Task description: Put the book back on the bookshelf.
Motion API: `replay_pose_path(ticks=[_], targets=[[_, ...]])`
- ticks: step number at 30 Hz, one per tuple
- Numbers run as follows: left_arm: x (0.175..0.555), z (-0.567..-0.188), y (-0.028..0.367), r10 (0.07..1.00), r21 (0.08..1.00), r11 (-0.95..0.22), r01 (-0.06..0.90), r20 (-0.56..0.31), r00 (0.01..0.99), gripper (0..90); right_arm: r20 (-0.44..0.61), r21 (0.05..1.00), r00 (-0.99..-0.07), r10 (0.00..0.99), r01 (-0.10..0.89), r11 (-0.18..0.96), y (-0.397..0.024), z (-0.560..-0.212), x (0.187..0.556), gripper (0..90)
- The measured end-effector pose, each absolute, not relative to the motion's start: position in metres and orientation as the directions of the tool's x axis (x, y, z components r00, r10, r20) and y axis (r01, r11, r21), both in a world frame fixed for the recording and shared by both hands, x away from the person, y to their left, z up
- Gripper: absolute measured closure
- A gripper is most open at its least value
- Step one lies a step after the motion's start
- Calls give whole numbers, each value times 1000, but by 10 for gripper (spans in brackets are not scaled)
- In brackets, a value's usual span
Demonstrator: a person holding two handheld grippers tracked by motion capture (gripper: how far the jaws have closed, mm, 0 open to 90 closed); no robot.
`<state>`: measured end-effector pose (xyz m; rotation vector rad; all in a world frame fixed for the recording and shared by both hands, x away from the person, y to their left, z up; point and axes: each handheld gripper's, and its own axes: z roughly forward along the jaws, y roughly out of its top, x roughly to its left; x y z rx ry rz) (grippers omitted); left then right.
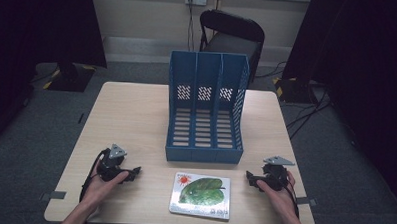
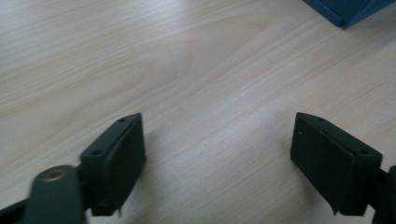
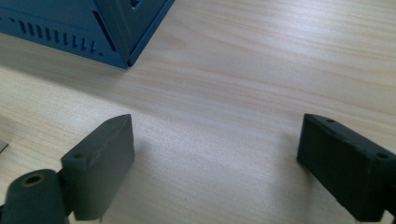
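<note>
Dim room with dark curtains and a folding chair (image 1: pixel 232 35) at the back, then a pale wooden table (image 1: pixel 131 114) taking up most of the view. Biggest thing on it is the blue three-slot file rack (image 1: pixel 206 110), standing ahead of both claws. Between the claws, nearer the person, a picture book (image 1: pixel 201 194) with a green leaf cover lies flat. Left gripper (image 1: pixel 133 172) rests to the book's left, right gripper (image 1: pixel 250 179) to its right — both released, jaws wide, nothing between them but bare wood. Looks like the very start: I'd guess next comes closing in on the book's edges and lifting it toward a slot — tricky while it's flat.
</note>
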<state>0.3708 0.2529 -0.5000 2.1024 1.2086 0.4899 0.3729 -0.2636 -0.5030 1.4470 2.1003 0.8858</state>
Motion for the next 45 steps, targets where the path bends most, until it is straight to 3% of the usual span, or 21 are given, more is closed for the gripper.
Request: replay_pose_path(ticks=[4, 7, 14, 16, 20, 35, 45], targets=[[369, -494, 254, 859, 698, -371, 613, 7, 512, 183, 32, 711, -361, 932, 664, 233, -266, -500, 373, 147], [364, -487, 251, 841, 710, -376, 595, -8, 542, 254, 38, 713, -384, 923, 657, 244, -264, -495, 370, 198], [352, -477, 239, 784, 715, -372, 592, -100, 613, 272, 40, 721, -439, 897, 634, 278, -254, -482, 352, 223], [351, -474, 236, 766, 718, -340, 607, -163, 622, 295, 32, 738, -453, 891, 612, 284, -250, -473, 344, 240], [347, -469, 224, 743, 722, -337, 604, -190, 642, 303, 69, 755, -484, 872, 597, 272, -244, -466, 331, 239], [337, -476, 193, 662, 701, -431, 568, -182, 728, 324, 108, 673, -688, 718, 582, 457, -191, -484, 314, 233], [336, -478, 180, 625, 698, -437, 568, -218, 749, 314, 148, 680, -695, 704, 588, 438, -186, -489, 317, 238]])
